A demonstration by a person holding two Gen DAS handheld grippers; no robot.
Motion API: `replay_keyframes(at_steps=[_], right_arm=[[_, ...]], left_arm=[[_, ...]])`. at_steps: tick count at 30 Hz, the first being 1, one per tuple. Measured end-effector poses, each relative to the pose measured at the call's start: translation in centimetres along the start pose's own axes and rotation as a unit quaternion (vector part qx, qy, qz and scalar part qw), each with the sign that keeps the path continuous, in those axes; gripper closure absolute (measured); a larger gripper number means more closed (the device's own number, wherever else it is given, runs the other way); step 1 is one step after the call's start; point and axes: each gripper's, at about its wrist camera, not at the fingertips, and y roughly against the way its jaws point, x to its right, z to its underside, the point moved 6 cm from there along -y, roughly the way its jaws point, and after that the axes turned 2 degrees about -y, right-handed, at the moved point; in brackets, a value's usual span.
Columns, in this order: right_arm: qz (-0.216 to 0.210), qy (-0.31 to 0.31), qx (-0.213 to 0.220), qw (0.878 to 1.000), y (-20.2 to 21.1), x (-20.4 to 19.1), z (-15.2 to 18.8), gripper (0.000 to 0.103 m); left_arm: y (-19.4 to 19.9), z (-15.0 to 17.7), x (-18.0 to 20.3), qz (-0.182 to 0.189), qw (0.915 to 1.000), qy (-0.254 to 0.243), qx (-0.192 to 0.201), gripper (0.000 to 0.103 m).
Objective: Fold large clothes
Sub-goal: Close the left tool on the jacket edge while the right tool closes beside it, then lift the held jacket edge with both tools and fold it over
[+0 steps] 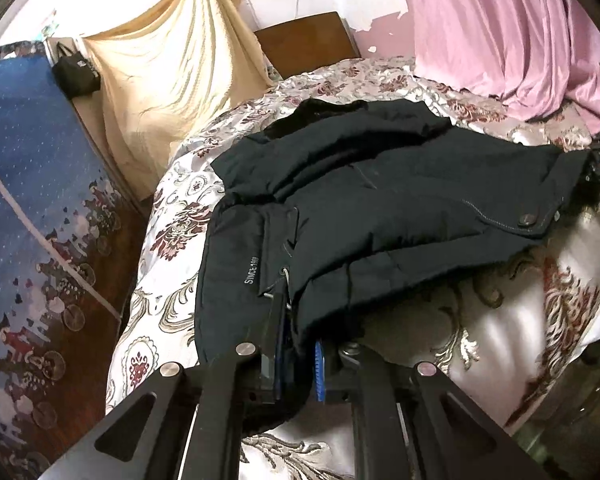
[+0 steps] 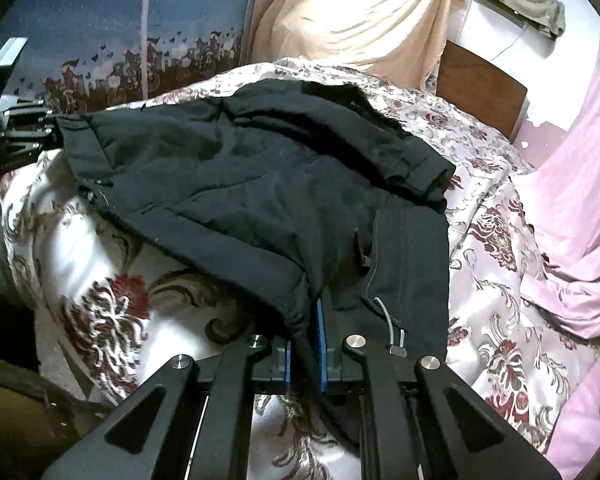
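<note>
1. While both grippers, left and right, pinch the padded black jacket's hem on the floral satin bedspread, we're mid-fold.
2. Next, we'd judge, carry the hem toward the collar together.

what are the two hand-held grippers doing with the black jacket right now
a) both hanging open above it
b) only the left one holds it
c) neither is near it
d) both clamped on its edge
d: the left hand-held gripper and the right hand-held gripper each have dark fabric of the black jacket pinched between their blue-padded fingers, lifting its near edge off the floral bedspread.
</note>
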Motion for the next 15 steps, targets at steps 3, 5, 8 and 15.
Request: replay_keyframes(at_steps=[3, 5, 8, 15], right_arm=[[-0.002, -0.019, 0.006, 1.0, 0.3, 0.7, -0.5, 0.095], [-0.005, -0.027, 0.01, 1.0, 0.3, 0.9, -0.9, 0.095], [-0.004, -0.036, 0.024, 0.999, 0.4, 1.3, -2.1, 0.096], [0.001, -0.075, 0.093, 0.993, 1.0, 2.8, -6.5, 0.096]], left_arm=[[0.2, -1.0, -0.4, 0.003, 0.9999, 0.013, 0.003, 0.092], [0.4, -1.9, -0.7, 0.006, 0.9998, 0.019, 0.007, 0.092], [0.6, -3.4, -1.5, 0.009, 0.9996, 0.026, 0.012, 0.092], [0.6, -6.6, -3.3, 0.004, 0.9982, 0.053, 0.028, 0.092]])
